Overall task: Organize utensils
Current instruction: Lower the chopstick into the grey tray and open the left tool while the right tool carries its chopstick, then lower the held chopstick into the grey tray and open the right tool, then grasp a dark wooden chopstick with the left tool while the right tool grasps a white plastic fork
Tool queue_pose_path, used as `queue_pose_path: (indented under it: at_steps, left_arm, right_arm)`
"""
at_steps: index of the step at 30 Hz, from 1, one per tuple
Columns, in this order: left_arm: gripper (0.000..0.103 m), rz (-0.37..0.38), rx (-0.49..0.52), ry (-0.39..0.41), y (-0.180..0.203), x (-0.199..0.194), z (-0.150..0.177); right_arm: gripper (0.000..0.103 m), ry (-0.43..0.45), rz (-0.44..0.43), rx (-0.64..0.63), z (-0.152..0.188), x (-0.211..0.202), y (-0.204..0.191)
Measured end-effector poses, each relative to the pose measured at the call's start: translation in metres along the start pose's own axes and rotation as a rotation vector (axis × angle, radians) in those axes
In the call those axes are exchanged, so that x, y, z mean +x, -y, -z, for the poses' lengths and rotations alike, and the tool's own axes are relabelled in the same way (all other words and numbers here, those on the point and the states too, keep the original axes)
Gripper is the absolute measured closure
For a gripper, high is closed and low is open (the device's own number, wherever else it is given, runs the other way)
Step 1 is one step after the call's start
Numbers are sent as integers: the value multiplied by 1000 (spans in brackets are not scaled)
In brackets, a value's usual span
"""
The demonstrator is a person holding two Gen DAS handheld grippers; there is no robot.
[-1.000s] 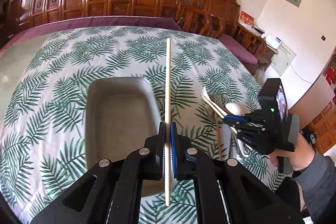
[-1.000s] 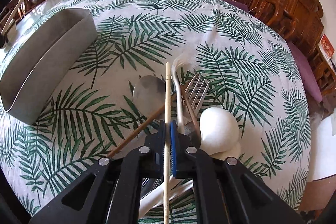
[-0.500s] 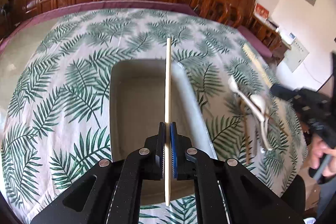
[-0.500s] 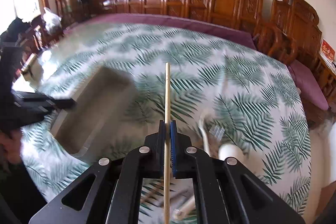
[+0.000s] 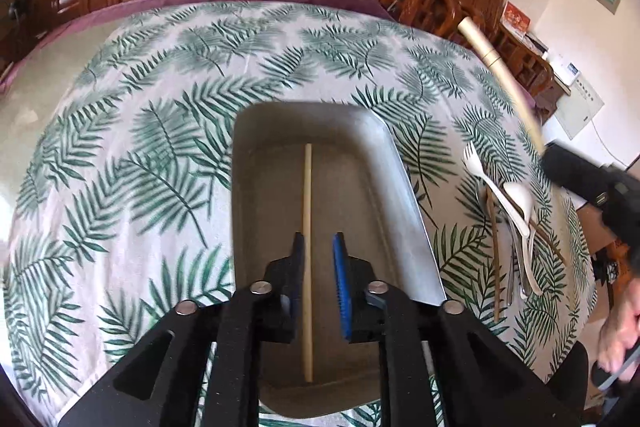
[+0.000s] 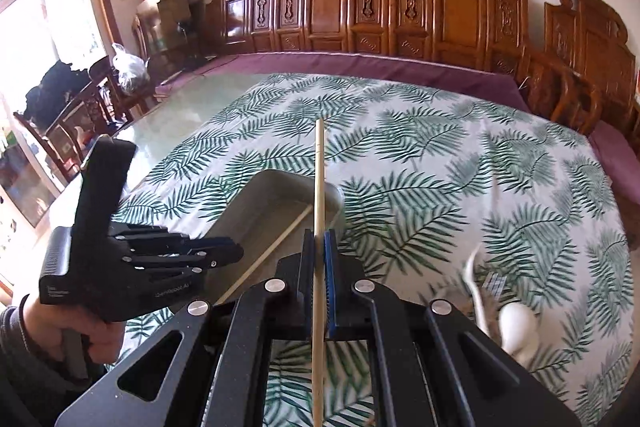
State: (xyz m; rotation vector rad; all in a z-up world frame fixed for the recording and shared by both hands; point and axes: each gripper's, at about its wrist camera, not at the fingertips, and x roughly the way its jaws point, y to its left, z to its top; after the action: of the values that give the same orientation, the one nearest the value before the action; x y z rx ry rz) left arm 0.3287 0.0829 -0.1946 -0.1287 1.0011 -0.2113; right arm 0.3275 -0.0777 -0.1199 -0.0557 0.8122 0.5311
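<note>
One chopstick flat on the floor of the grey tray, lengthwise, running between the parted fingers of the left tongs and close to the left finger; contact with it impossible to judge. Left tongs wide, gripping nothing, hovering over the tray's near end. Second chopstick clamped upright in the right tongs, fingers narrow on its shaft, tip pointing out past the tray's far rim. Same tray visible from the right wrist, first chopstick slanting across its bottom. Off to the tray's right on the palm-print bench, well apart: pile of remaining utensils, with white fork, white spoon, brown sticks, metal pieces. Carved wooden chairs lining the wall behind.
</note>
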Motion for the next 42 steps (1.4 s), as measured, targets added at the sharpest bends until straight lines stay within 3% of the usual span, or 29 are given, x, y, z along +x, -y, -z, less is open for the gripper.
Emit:
queue_pose_path:
  at_steps: [8,12,18,27,31,36,39,42]
  left_arm:
    - [76,-38,-8,93,-17,-36,-8]
    - [61,-64,-34,128,-31,-48,-12]
    - [52,-88,-65,149,-46,-56,-14]
    - [52,-99,-57,160,-44,-58,-15]
    - [52,-96,-54,163,-41,-59,-14]
    - [51,-71,-35,179,-27,-62,-12]
    - [35,-42,-27,189,-14,-63,-11]
    - [33,-18,5,199,7,-64,-10]
  right_arm:
    - [97,-14,-61,68,-1,32,-16]
    - [97,-21,-90,95,-5,51,-25]
    - [97,-43,-87,97,-5,80,-38]
    - [95,-78,-78,110,13,96,-37]
    - [95,-65,-84,94,15,84,-33]
    - [95,-3,-56,61,22,36,-14]
    - [95,29,3,51,33,-3,10]
    - [95,42,77,58,48,-33,38]
